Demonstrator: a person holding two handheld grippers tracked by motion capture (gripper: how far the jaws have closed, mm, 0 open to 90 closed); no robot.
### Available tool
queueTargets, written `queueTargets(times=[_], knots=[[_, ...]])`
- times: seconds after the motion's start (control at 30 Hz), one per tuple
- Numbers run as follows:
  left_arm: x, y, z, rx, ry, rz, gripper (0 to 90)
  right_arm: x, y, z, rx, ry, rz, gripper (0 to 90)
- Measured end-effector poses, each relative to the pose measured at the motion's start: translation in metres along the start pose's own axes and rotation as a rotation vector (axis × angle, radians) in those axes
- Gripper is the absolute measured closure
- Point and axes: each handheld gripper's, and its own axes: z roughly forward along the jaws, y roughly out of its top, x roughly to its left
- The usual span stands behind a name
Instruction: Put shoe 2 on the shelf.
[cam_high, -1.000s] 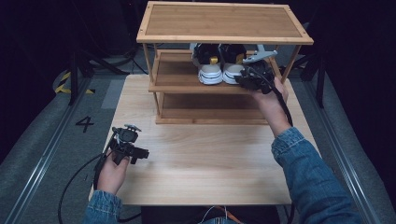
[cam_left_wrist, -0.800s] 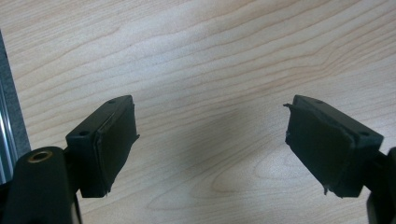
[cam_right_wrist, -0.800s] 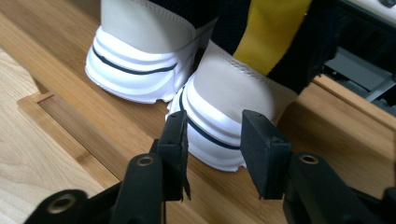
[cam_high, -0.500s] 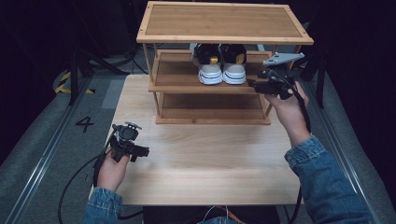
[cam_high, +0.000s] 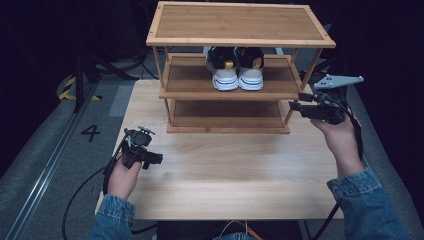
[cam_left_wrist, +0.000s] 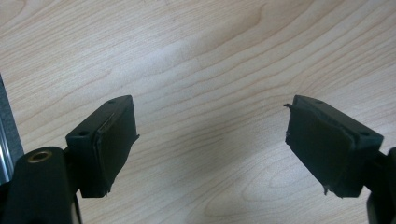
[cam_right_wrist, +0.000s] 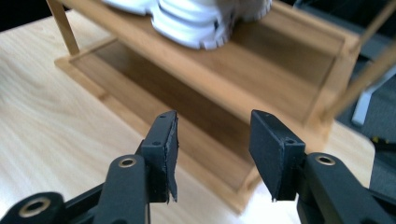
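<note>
Wooden rack, both grippers empty

Wooden rack (cam_high: 240, 75) sits at the table's (cam_high: 225, 190) far edge, white sneakers (cam_high: 237, 72) on its middle shelf (toes toward the person). Right gripper (cam_high: 300, 106) beside the rack's right end, jaws parted. Left gripper (cam_high: 152, 160) near-left of the rack, jaws wide apart.

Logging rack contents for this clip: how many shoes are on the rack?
2: left shoe and right shoe, side by side on the middle shelf, toes forward. More may hide behind under the top shelf.
</note>
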Motion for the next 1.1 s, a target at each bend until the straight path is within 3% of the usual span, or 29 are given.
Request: queueTargets(times=[0.4, 0.43, 0.57, 0.67, 0.77, 0.9, 1.1], knots=[[0.007, -0.002, -0.003, -0.022, -0.002, -0.017, 16.6, -0.032, -0.069, -0.009, 0.086, 0.023, 0.106, 52.0], [0.007, -0.002, -0.003, -0.028, 0.0, -0.021, 16.6, -0.038, -0.085, -0.008, 0.071, 0.022, 0.144, 52.1], [0.01, -0.003, -0.003, -0.034, 0.006, -0.032, 16.5, -0.043, -0.103, -0.003, 0.064, 0.012, 0.181, 52.3], [0.014, -0.004, -0.003, -0.038, 0.01, -0.041, 16.5, -0.049, -0.122, 0.003, 0.098, -0.017, 0.2, 51.3], [0.017, -0.006, -0.001, -0.037, 0.016, -0.058, 16.5, -0.052, -0.132, 0.007, 0.11, -0.009, 0.22, 50.5], [0.019, -0.007, 0.001, -0.042, 0.018, -0.065, 16.5, -0.053, -0.149, 0.017, 0.134, -0.019, 0.226, 48.9], [0.022, -0.009, 0.007, -0.044, 0.023, -0.062, 16.5, -0.048, -0.17, 0.035, 0.138, -0.026, 0.183, 49.5]])
